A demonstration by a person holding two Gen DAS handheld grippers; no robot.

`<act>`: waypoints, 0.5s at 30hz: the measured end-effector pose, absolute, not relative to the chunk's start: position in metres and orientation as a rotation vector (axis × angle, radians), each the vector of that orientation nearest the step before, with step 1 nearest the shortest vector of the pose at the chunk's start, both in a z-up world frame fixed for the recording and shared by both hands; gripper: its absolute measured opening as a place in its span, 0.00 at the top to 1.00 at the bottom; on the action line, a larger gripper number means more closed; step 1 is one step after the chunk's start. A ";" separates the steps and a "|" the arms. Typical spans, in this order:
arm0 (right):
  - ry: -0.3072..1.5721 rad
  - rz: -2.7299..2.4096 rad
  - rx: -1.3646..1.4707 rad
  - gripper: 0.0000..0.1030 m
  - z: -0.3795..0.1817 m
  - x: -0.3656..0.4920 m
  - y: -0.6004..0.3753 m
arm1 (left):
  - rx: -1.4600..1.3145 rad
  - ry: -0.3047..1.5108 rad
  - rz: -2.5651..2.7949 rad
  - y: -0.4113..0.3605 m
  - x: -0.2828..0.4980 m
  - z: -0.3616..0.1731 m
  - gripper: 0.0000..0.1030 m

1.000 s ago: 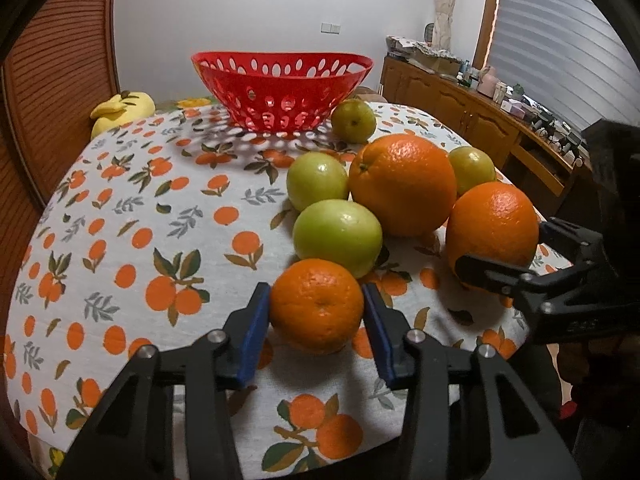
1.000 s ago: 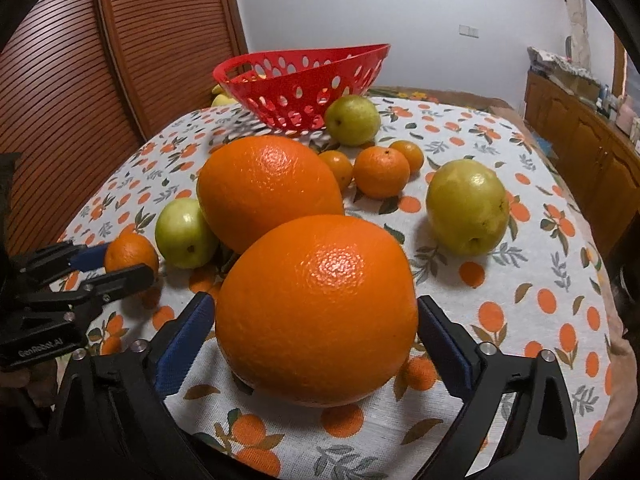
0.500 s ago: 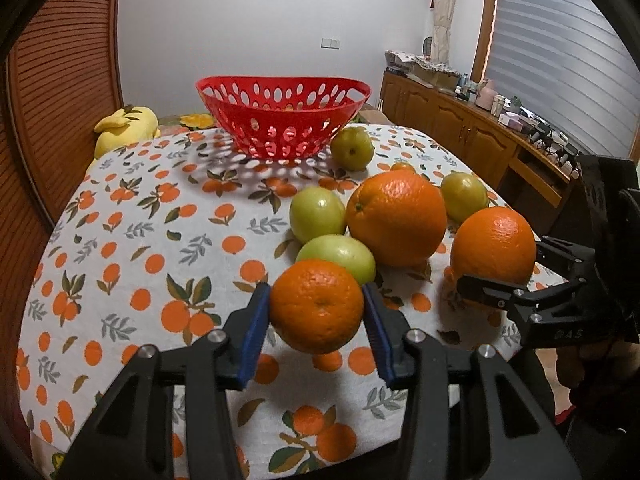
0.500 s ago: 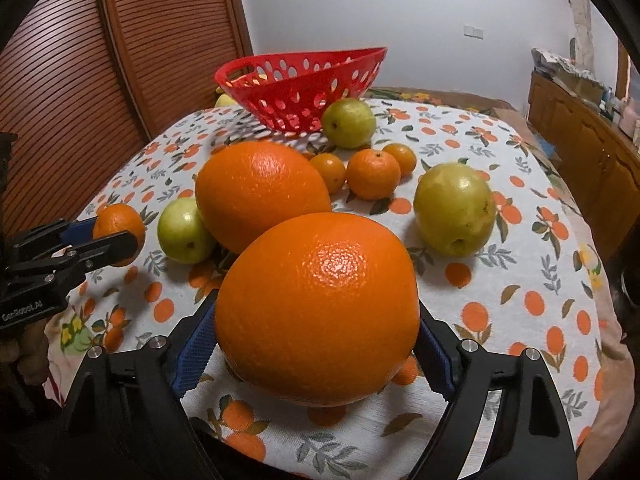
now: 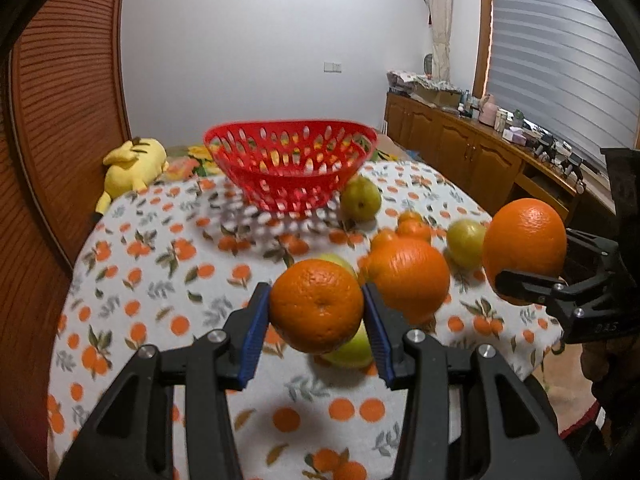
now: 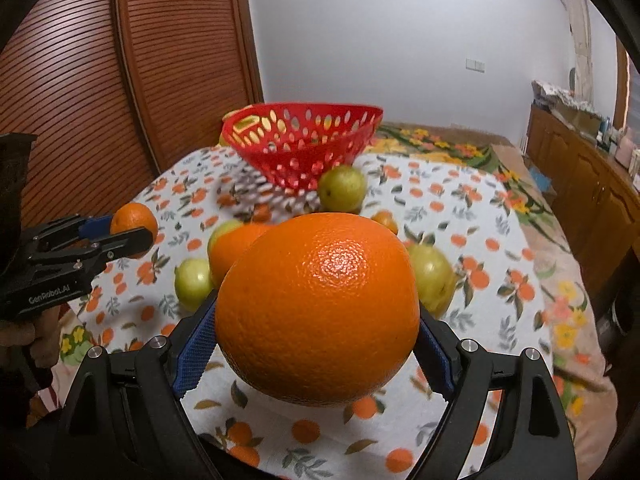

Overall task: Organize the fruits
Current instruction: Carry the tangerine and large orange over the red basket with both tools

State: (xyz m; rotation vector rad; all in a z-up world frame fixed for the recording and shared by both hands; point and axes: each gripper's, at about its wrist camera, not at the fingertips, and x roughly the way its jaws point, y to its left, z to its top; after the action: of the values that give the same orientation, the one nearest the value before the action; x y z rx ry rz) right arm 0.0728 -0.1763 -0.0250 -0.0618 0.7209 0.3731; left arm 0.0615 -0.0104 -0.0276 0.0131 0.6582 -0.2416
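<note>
Round table (image 5: pixel 120 280) under an orange-print cloth, white wall and wooden shutters behind, low wooden cabinets along the right side.

Red perforated basket (image 5: pixel 290 164) at the far edge of the table, empty so far as can be seen. Yellow plush toy (image 5: pixel 134 164) off the far left edge.

Left gripper (image 5: pixel 316 322) clamped on a small orange (image 5: pixel 316 306), blue pads pressed to both of its sides, fruit lifted clear of the cloth near the front edge. Green apple (image 5: pixel 350 350) on the cloth directly beneath and behind it, partly hidden.

Right gripper (image 6: pixel 318 338) clamped on a large orange (image 6: pixel 318 320), also off the cloth; jaws just drawn in onto it, pads against both flanks. Same fruit visible at the right edge of the left wrist view, held above the table's right side.

Left on the cloth mid-table: another large orange (image 5: pixel 408 274) just right of the small held one, a yellow-green fruit (image 5: pixel 466 242) beyond it, mandarins (image 5: pixel 412 226) behind, and a green pear-like fruit (image 5: pixel 360 200) touching or just beside the basket's right foot. Second green apple (image 6: pixel 194 282) visible left of the resting large orange in the right wrist view.
</note>
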 end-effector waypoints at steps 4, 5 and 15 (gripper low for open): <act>0.696 0.370 -0.074 0.14 -0.012 0.079 -0.177 | 0.025 0.631 -0.228 -0.008 0.071 -0.015 0.57; 0.690 0.371 -0.076 0.14 -0.009 0.080 -0.177 | 0.028 0.625 -0.225 -0.007 0.073 -0.012 0.57; 0.648 0.393 -0.110 0.14 0.013 0.096 -0.167 | 0.037 0.596 -0.204 -0.001 0.091 0.000 0.57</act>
State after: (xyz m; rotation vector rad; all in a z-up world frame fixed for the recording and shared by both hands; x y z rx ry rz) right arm 0.0963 -0.1668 0.0129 -0.1103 0.6478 0.3930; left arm 0.0909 -0.0014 -0.0005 0.0369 0.5963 -0.2037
